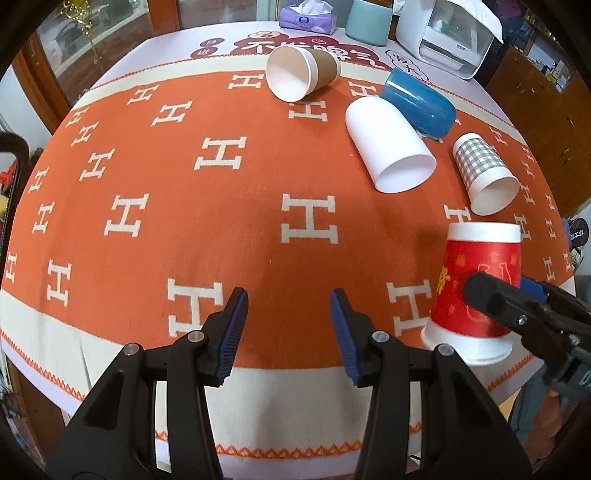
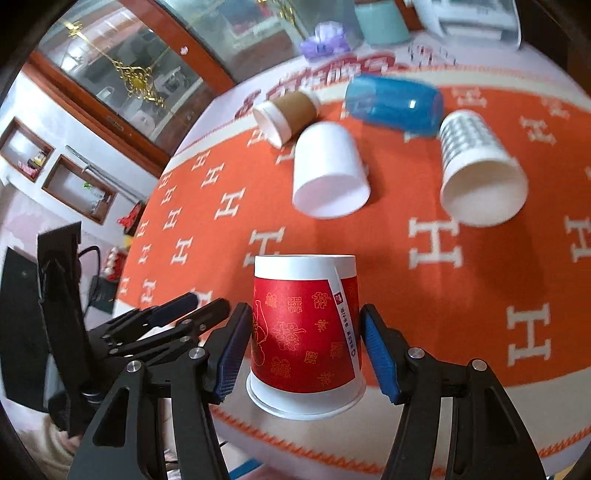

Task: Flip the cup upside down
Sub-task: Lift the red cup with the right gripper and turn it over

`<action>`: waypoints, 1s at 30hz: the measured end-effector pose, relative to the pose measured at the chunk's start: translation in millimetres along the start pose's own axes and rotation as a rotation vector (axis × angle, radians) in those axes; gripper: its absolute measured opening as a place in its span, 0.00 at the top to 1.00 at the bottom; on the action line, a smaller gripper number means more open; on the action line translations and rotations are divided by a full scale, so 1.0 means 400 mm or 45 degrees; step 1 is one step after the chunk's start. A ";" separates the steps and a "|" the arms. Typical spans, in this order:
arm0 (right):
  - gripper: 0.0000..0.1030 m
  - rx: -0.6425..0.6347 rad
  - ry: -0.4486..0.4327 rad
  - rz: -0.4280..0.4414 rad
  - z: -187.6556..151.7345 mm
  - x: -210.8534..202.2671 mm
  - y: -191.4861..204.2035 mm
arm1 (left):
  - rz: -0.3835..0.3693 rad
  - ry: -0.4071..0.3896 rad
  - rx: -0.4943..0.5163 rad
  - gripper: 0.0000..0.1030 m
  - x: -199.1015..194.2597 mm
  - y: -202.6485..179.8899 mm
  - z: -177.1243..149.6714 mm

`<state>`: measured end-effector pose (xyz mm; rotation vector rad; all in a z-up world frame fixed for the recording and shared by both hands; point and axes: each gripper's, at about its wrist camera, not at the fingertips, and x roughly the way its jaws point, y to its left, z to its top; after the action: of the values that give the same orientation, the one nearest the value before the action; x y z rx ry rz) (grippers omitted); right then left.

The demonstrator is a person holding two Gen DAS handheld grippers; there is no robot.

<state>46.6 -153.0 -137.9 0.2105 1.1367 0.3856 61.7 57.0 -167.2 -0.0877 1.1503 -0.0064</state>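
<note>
Red cup: red paper cup with gold print and white bands sits at 6 o'clock in the right wrist view, mouth down and base up, near the front edge of the table; looks slightly tilted, rim contact with the cloth unclear.
Right gripper: right gripper straddles the red cup; blue pads sit just beside the cup walls on both sides, left pad about touching, thin gap on the right. Cannot tell whether it is clamped or just released.
Left gripper: left gripper at 6 o'clock in its own view, jaws wide apart, holding nothing, over the orange cloth with white H pattern.
Cross-check: in the left wrist view the red cup is at 4 o'clock, with a black finger of the right gripper across its side.
Other cups: all on their sides, toward 12–2 o'clock: plain white paper cup, grey-checked paper cup, translucent blue plastic cup, brown-sleeved paper cup.
Far edge: purple tissue pack, pale green container, white appliance.
</note>
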 end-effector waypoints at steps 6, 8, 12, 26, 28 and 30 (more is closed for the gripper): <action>0.41 -0.153 -0.226 -0.087 -0.050 0.007 0.016 | -0.006 -0.032 -0.010 0.58 0.011 -0.003 -0.012; 0.41 -0.173 -0.255 -0.086 -0.072 0.019 0.015 | -0.013 -0.043 -0.014 0.58 0.010 -0.005 -0.021; 0.41 -0.259 -0.316 -0.104 -0.115 0.010 0.027 | -0.012 -0.058 -0.021 0.58 0.010 -0.008 -0.036; 0.19 -0.354 -0.288 -0.131 -0.197 -0.006 0.044 | -0.049 -0.098 -0.010 0.41 -0.009 -0.032 -0.058; 0.18 -0.340 -0.292 -0.127 -0.193 -0.014 0.042 | -0.054 -0.094 -0.015 0.39 -0.008 -0.031 -0.059; 0.18 -0.320 -0.289 -0.120 -0.193 -0.020 0.039 | -0.054 -0.093 -0.014 0.38 -0.007 -0.030 -0.060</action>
<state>-29.5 -144.3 -157.2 -0.0199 0.8624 0.4060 39.3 43.5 -173.5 -0.1210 1.0755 -0.0346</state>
